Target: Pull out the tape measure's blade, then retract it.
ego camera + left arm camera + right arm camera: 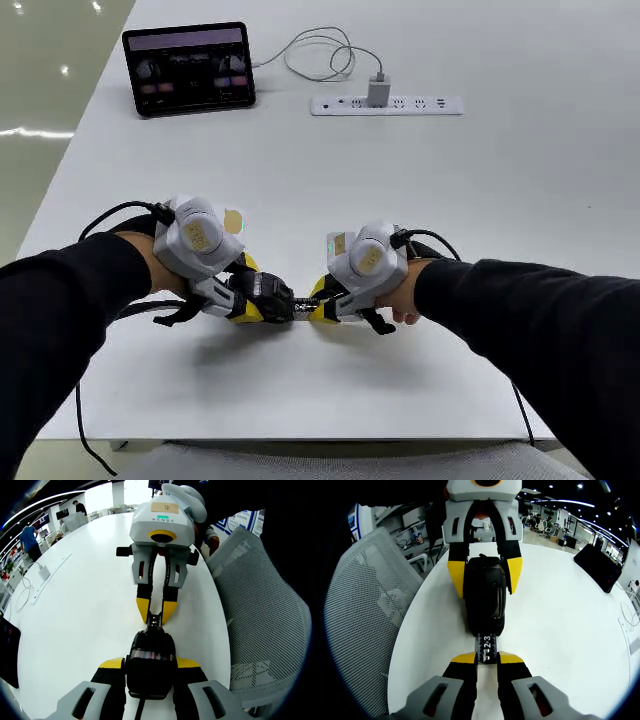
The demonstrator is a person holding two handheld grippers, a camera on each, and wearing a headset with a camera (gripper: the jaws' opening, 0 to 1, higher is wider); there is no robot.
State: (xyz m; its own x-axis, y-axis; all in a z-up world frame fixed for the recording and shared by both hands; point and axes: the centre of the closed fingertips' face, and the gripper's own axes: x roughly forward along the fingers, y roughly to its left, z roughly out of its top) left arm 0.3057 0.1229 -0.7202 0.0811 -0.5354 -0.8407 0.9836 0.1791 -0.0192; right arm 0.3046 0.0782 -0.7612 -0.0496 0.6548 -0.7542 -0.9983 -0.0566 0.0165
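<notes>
White desk lies under our work. Near its front edge, we clamp the black, glossy tape measure in the left tongs. Our right tongs pinch the blade, barely drawn out, numerals 2 and 3 showing.

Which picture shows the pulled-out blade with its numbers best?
The right gripper view: the blade lies close, numbers readable, pinched by the right gripper. In the left gripper view it is a short stub; in the head view, a tiny sliver.
</notes>
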